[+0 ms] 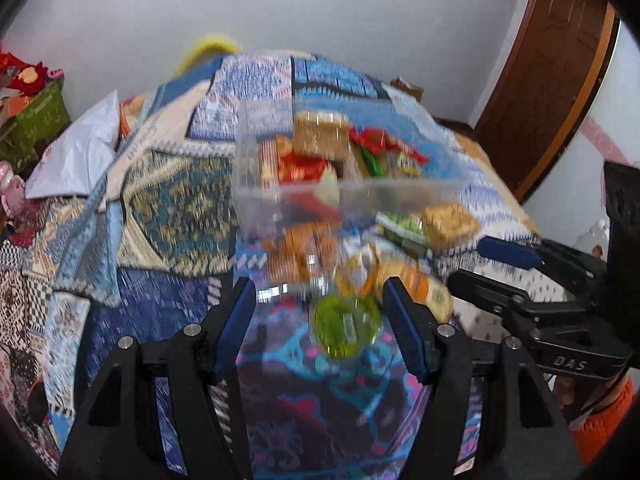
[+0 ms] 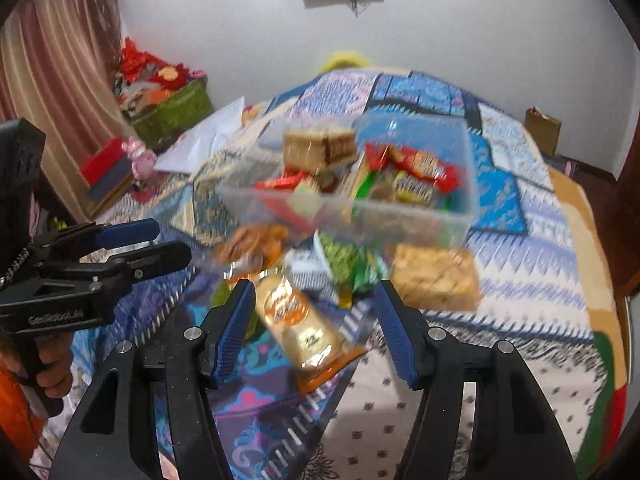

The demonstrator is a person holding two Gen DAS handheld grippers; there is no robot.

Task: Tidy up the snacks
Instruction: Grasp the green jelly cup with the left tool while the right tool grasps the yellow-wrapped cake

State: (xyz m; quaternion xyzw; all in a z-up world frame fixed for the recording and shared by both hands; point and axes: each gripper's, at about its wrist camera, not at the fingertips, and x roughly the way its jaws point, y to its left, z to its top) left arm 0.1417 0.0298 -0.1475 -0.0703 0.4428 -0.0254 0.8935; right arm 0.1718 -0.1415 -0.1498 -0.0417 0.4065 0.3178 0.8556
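A clear plastic container (image 1: 250, 184) (image 2: 468, 216) stands on the patterned bedspread, holding several wrapped snacks. Loose snacks lie in front of it: an orange pack (image 1: 300, 252) (image 2: 252, 242), a green pack (image 1: 400, 226) (image 2: 344, 260) and a cracker pack (image 1: 450, 220) (image 2: 436, 276). My left gripper (image 1: 320, 292) (image 2: 172, 240) is open, with a green jelly cup (image 1: 346, 326) lying between its fingers, untouched by the pads. My right gripper (image 2: 314, 292) (image 1: 466, 262) is also open around a gold-and-orange biscuit pack (image 2: 304, 328) that rests on the cloth. Both views are motion-blurred.
A white bag (image 1: 76, 160) (image 2: 200, 144) lies on the bed at the left. Green and red boxes (image 2: 172, 114) stand by the wall beside a curtain (image 2: 52, 92). A brown door (image 1: 548, 80) is on the right. A hand (image 2: 50, 364) holds the left gripper's handle.
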